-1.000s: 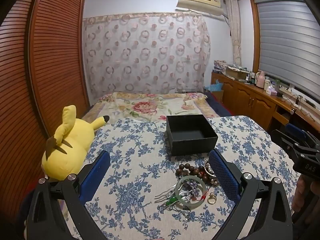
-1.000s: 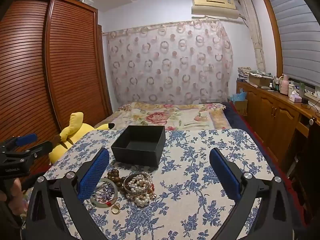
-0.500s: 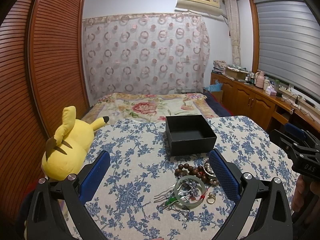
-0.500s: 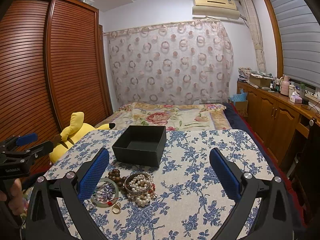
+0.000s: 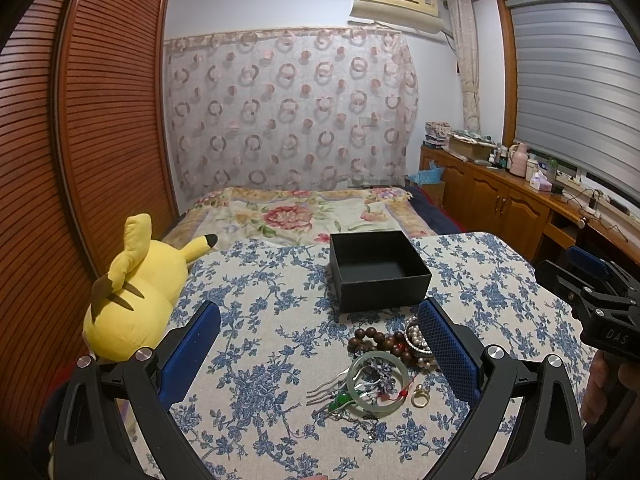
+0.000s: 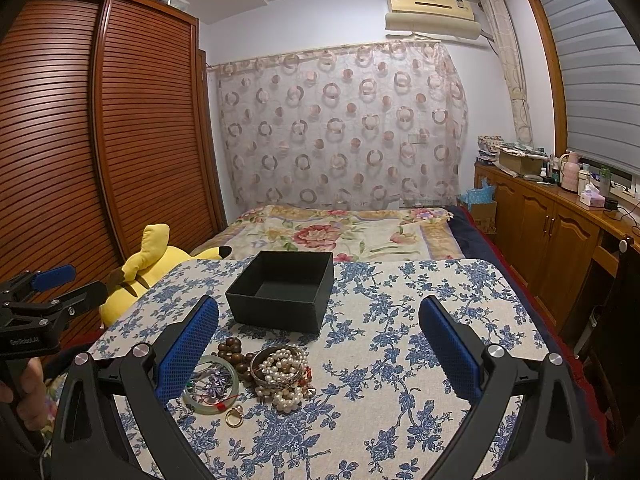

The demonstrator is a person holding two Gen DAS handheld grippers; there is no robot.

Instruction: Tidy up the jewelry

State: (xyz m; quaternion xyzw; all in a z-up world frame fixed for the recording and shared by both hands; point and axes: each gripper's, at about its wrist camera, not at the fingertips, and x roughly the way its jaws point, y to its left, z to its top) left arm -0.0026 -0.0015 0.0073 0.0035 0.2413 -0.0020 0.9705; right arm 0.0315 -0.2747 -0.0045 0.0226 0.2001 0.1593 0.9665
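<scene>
An empty black box (image 5: 378, 270) (image 6: 282, 292) stands open on the blue-flowered tablecloth (image 5: 260, 340). In front of it lies a jewelry pile: a pale green bangle (image 5: 378, 386) (image 6: 211, 388), dark wooden beads (image 5: 374, 340) (image 6: 234, 350), pearl strands (image 6: 282, 372), a gold ring (image 5: 420, 391) (image 6: 234, 417) and a silver hairpin (image 5: 328, 384). My left gripper (image 5: 320, 354) is open and empty, above the table in front of the pile. My right gripper (image 6: 320, 354) is open and empty, right of the pile.
A yellow plush toy (image 5: 136, 296) lies at the table's left edge. A bed (image 5: 296, 212) lies beyond the table. A wooden wardrobe (image 5: 80, 160) is on the left. Cabinets (image 5: 500, 204) with clutter run along the right wall.
Both grippers have held nearly still. Nothing was taken hold of or let go.
</scene>
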